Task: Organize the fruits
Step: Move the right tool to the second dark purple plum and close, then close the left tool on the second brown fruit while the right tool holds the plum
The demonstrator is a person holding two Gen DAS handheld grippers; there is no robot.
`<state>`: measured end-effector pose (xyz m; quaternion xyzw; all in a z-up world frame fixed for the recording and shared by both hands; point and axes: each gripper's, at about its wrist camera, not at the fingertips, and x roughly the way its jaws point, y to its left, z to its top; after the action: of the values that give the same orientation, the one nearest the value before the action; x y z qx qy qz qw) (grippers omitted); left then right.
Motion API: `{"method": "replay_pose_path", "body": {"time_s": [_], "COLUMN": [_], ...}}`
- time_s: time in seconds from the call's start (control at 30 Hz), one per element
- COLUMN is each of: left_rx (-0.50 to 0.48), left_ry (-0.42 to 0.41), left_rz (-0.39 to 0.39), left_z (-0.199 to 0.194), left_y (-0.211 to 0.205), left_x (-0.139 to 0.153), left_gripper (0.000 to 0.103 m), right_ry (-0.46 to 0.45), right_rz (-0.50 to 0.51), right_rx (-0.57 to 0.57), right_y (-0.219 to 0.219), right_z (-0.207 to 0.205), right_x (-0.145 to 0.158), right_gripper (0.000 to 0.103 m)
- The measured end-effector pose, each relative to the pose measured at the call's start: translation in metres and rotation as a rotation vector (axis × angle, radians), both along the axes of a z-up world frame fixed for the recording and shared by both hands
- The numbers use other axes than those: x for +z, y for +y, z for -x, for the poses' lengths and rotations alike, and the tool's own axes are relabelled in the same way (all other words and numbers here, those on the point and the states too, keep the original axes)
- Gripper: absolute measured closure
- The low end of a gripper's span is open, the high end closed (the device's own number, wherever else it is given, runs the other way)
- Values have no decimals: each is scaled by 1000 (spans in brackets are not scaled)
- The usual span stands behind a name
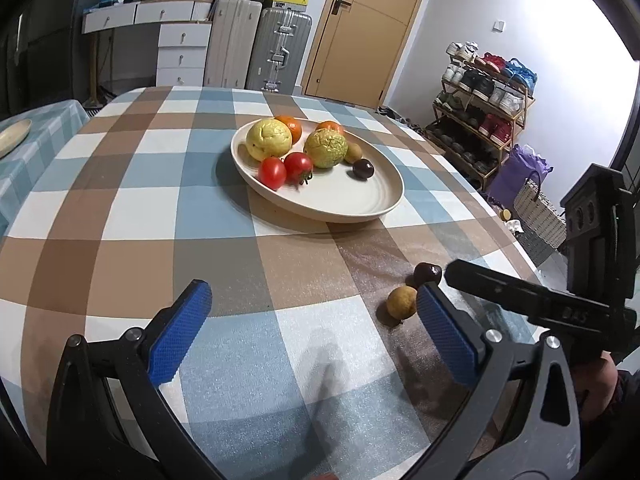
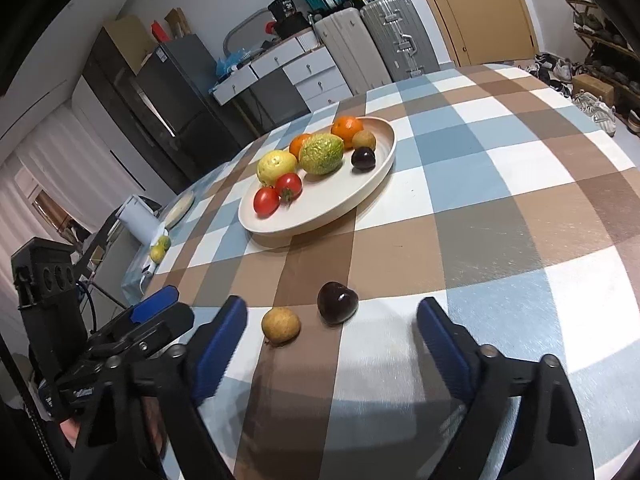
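Observation:
A cream oval plate (image 1: 352, 204) (image 2: 344, 196) on the checked tablecloth holds two tomatoes, two yellow-green guavas, two oranges, a small tan fruit and a dark plum. On the cloth near me lie a loose tan fruit (image 1: 401, 302) (image 2: 281, 325) and a loose dark plum (image 1: 427, 274) (image 2: 337, 302). My left gripper (image 1: 314, 308) is open and empty; the tan fruit lies just outside its right finger. My right gripper (image 2: 332, 324) is open and empty, and both loose fruits lie between its fingers. Each gripper shows in the other's view, the right (image 1: 472, 276) and the left (image 2: 160, 300).
A second table with a flat plate (image 1: 12, 136) stands to the left. Suitcases (image 1: 276, 48), white drawers and a door are behind the table. A shoe rack (image 1: 480, 112) and bags stand at the right past the table's edge.

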<state>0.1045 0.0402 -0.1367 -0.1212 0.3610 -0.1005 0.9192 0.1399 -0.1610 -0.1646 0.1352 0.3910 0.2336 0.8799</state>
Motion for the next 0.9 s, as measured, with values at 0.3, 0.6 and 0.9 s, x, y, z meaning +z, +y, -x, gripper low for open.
{"method": "replay_pose_path", "body": {"time_s": [0.3,0.6,0.9], "left_rx": [3,10,13], "left_ry": [18,32,39], "left_rz": [34,40,28], "left_z": [-3,-4,-4], "left_y": [6,6,6], "left_x": [-4,-7,-8], "left_gripper": [1,1,1], "right_ry": [42,61,63], "right_rz": [-4,17,14], "right_rx": [16,12,8], "right_y": [7,10,7], "right_z": [-10,-13,-13], "right_x": [-5,-8,-9], "right_gripper": [46,75,79]}}
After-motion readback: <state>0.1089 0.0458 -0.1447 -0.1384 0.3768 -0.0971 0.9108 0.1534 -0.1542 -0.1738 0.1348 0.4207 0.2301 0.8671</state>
